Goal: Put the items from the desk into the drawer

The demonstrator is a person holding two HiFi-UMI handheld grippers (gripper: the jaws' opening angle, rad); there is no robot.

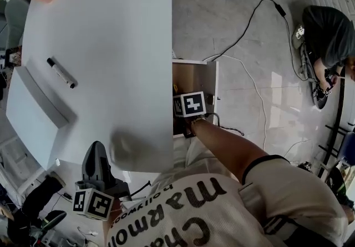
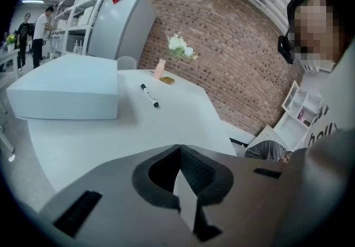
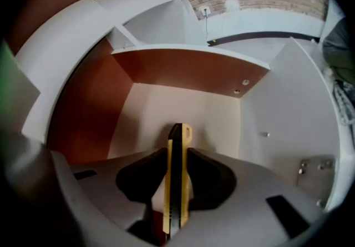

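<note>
Holding a yellow-and-black utility knife (image 3: 176, 185) edge-on between its 2 pads, my right claw (image 3: 177, 152) points down into the open drawer (image 3: 277, 129), the knife's tip inside it. My left claw (image 2: 178, 154) is pressed closed on nothing, by the near edge of the white desk (image 2: 183, 118), where 1 black marker (image 2: 149, 95) lies near a white box (image 2: 66, 87).

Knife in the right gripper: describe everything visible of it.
The knife is slim, yellow with a black strip along its middle, plastic by its look, with a small loop at the far end. Seen edge-on, it is clamped in the right gripper, loop end aimed into the open drawer. Nothing else seems to touch it.
</note>
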